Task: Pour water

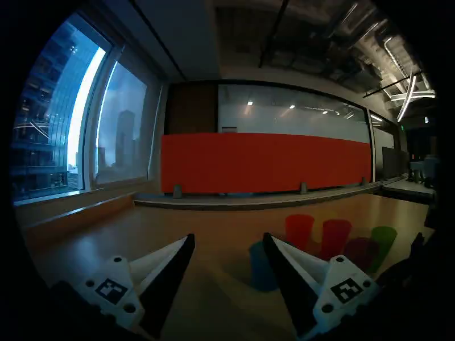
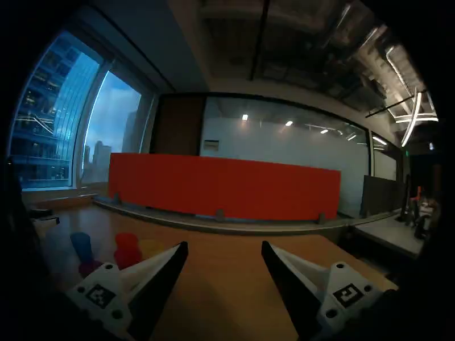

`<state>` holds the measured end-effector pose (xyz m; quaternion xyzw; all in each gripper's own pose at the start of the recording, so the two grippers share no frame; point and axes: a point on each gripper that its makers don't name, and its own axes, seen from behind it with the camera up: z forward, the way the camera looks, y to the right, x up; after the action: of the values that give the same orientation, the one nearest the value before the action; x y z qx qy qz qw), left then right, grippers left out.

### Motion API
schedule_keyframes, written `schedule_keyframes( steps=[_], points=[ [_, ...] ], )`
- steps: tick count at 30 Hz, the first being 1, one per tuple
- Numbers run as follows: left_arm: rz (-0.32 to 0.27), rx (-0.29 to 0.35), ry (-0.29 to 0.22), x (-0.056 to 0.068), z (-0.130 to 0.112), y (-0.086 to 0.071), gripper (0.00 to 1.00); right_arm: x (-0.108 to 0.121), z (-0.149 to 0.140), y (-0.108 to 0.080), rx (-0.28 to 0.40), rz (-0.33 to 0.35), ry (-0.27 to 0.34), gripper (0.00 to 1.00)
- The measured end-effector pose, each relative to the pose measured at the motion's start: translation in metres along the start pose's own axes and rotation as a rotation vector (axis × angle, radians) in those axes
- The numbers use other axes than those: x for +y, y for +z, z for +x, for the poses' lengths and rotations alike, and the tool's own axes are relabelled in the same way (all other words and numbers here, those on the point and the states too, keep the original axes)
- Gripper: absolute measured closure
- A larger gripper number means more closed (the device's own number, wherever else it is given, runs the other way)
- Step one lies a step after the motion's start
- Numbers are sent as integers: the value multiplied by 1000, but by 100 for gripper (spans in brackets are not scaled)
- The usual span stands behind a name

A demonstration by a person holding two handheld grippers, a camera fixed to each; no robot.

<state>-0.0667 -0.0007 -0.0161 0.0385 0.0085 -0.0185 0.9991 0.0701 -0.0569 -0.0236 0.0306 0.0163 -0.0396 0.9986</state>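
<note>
left gripper view looks across a wooden tabletop (image 1: 216, 221) at a cluster of coloured cups. the blue cup (image 1: 259, 268) is the nearest, partly behind one finger of the left hand-held gripper (image 1: 228, 237), whose jaws stand wide apart and empty. just beyond the blue cup stand an orange cup (image 1: 299, 229) and a red cup (image 1: 335, 237). farther out from it are a purple cup (image 1: 360, 252) and a green cup (image 1: 384, 238). the right hand-held gripper (image 2: 223, 245) is likewise spread and holds nothing, well apart from the blue cup. whether any cup holds water cannot be told. they look like light, smooth, thin-walled plastic, likely to flex or slip, so i would take one around the mid-wall with a gentle squeeze.
</note>
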Motion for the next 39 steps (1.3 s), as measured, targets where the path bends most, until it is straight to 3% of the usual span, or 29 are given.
schedule_keyframes(
  steps=[27,39],
  points=[
    [-2,-1,2,-1,0,0,12,15,-7,-9,40,0,4,0],
    [-1,-2,2,0,0,-1,12,17,-14,4,54,-12,-12,0]
  ],
)
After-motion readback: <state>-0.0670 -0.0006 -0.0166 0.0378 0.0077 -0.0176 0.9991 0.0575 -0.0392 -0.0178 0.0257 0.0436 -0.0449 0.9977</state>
